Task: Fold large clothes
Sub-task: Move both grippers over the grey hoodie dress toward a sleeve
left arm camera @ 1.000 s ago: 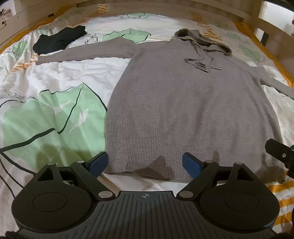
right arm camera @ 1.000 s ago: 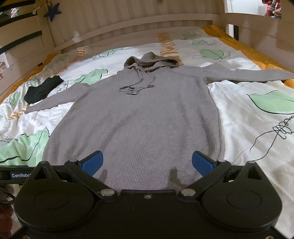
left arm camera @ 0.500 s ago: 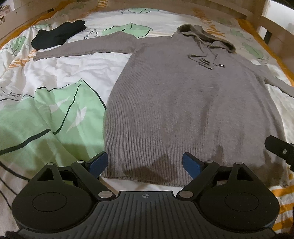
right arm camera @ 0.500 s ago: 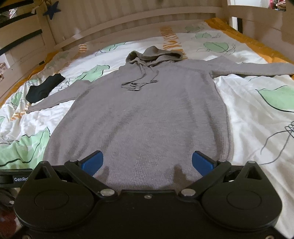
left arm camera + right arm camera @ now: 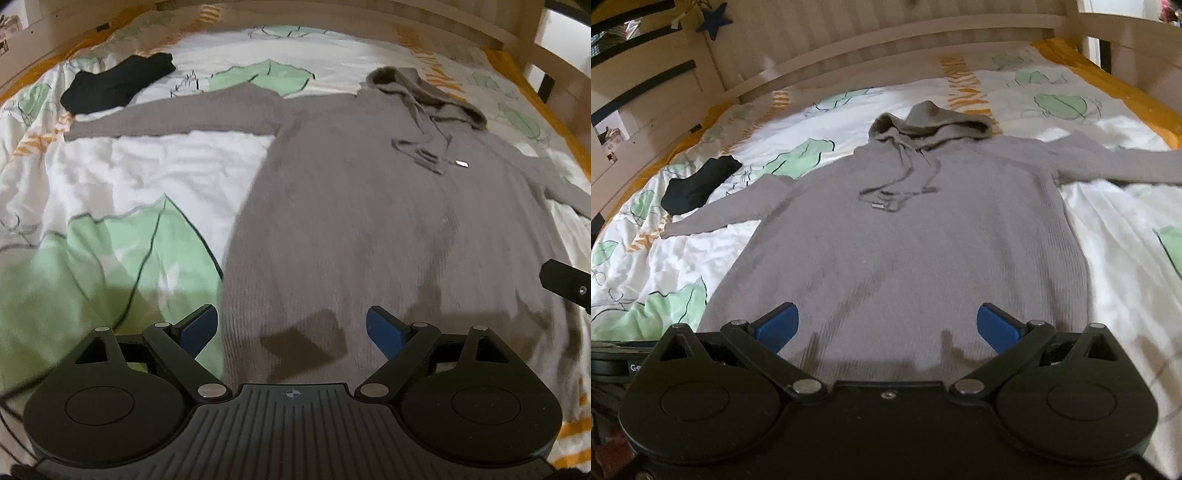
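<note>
A grey ribbed-knit hoodie (image 5: 908,251) lies flat, sleeves spread, on a leaf-printed duvet (image 5: 1126,266). Only the right wrist view shows the slatted wooden headboard (image 5: 886,40) and a blue star (image 5: 714,20); only the left shows the other tool's black tip. Left gripper (image 5: 291,326) and right gripper (image 5: 887,325) both gape wide, empty, above the hem. Black folded cloth (image 5: 118,83) sits beside the sleeve cuff

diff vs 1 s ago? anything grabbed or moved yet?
Both grippers advanced over the hem of the long grey knit hoodie: its bottom edge now sits under the left gripper and right gripper. Nothing grabbed; both remain open. Hoodie flat with sleeves spread, black folded cloth and leaf-print bedsheet unchanged.
</note>
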Motion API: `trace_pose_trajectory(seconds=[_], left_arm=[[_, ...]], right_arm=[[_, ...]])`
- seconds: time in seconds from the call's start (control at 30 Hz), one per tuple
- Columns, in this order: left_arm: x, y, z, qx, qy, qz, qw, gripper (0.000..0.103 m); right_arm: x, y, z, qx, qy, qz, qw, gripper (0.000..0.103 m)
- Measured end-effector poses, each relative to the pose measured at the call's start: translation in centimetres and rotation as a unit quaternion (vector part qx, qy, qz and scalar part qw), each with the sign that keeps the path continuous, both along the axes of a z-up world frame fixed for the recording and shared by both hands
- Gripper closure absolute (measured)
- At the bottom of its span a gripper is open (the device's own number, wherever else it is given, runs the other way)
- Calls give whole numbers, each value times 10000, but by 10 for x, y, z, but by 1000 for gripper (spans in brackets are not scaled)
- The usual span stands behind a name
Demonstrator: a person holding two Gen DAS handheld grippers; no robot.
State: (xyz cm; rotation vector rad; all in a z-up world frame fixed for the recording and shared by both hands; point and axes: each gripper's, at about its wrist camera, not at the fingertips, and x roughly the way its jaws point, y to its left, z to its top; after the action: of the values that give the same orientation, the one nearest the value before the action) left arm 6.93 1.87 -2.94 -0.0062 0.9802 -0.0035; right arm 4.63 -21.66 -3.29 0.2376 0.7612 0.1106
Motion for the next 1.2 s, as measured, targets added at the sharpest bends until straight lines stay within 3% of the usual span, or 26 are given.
trace_pose_trajectory(seconds=[0.3,0.7,1.2], left_arm=[[34,8,13,107,-151,37,9998,15],[76,26,35,9,-233,64,9997,15],[120,47,62,326,-578,175,9976,15]], right_arm=[[33,3,15,-224,-126,210,9994,1],[78,4,45,13,-264,501,9984,1],[126,9,75,215,-541,605,9965,1]])
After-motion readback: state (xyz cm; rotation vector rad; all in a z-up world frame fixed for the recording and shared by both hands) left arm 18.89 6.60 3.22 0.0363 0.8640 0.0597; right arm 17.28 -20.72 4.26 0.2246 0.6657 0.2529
